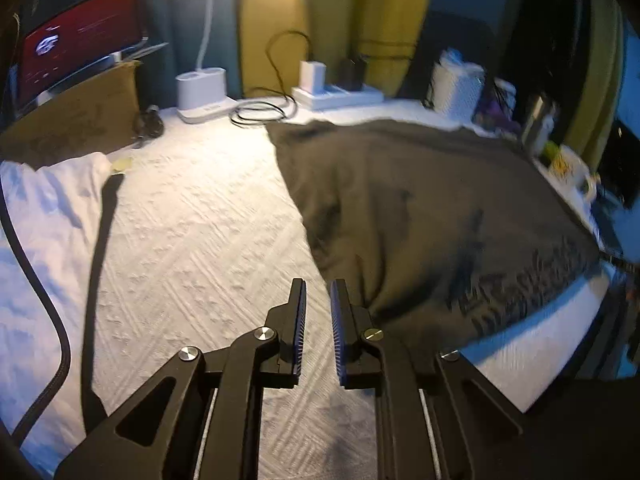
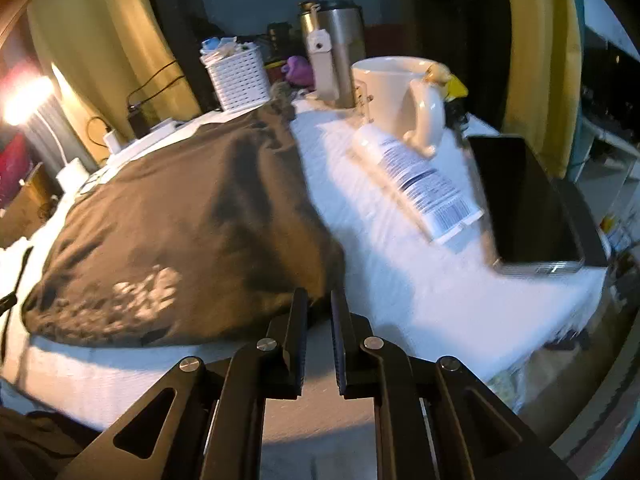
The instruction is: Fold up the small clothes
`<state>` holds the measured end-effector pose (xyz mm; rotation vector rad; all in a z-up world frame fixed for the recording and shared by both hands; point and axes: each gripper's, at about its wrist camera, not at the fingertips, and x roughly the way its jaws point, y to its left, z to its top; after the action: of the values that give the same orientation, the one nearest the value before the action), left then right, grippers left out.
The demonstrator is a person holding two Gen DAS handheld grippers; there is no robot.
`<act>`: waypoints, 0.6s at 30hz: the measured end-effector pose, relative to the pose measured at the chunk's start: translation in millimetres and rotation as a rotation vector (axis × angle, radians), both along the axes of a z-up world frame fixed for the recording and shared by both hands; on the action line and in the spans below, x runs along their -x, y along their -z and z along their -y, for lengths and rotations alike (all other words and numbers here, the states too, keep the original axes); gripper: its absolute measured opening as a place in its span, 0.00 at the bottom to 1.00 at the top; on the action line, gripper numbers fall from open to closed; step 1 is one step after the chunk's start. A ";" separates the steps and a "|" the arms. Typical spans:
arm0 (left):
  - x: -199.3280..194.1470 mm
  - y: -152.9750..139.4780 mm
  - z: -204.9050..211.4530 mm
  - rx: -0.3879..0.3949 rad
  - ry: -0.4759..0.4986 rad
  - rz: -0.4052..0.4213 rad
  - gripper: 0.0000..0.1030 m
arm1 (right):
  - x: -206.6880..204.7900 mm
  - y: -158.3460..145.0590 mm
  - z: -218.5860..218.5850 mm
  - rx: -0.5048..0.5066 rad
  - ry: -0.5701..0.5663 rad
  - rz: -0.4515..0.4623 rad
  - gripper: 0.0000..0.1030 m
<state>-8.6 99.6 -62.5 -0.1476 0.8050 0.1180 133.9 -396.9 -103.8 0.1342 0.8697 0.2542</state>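
A dark brown garment (image 1: 420, 208) lies spread on the white textured cover (image 1: 192, 220). Its near corner rises in a peak to the right finger of my left gripper (image 1: 318, 286), whose jaws stand narrowly apart; the pinch itself is hidden and white cover shows through the gap. In the right wrist view the same garment (image 2: 180, 208), with a pale print near its front edge, is drawn to my right gripper (image 2: 319, 296). Dark cloth sits between the right gripper's tips, which are nearly together.
A white cloth (image 1: 40, 220), a black strap (image 1: 100, 240) and a braided cable (image 1: 44, 280) lie left. Chargers (image 1: 200, 92) and a basket (image 1: 456, 88) line the back. Right of the garment are a mug (image 2: 396, 92), a lying tube (image 2: 416, 184), a phone (image 2: 524, 200) and the cover's edge.
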 end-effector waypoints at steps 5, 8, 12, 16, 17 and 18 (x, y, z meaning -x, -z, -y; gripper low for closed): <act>-3.8 -2.7 -5.5 0.013 -0.018 0.019 0.37 | 1.7 0.9 2.3 -0.101 0.009 -0.029 0.89; -7.5 -3.6 -6.6 0.025 -0.020 0.030 0.37 | 2.9 -3.4 -6.2 -0.080 -0.011 -0.029 0.89; -19.3 1.7 -2.2 0.053 0.000 0.032 0.37 | 0.8 -1.6 -15.5 -0.080 -0.033 -0.040 0.89; -37.2 14.5 3.3 0.069 0.018 0.005 0.37 | -3.1 3.5 -24.4 -0.065 -0.036 -0.044 0.89; -40.9 17.1 4.4 0.074 0.023 -0.001 0.37 | -4.2 3.5 -25.7 -0.060 -0.034 -0.044 0.89; -45.8 20.1 6.3 0.077 0.030 -0.008 0.37 | -4.8 3.5 -26.3 -0.059 -0.033 -0.043 0.89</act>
<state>37.1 93.2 -82.6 -0.2081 0.8195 0.0590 138.7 -370.5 -107.3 0.1802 0.9077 0.3090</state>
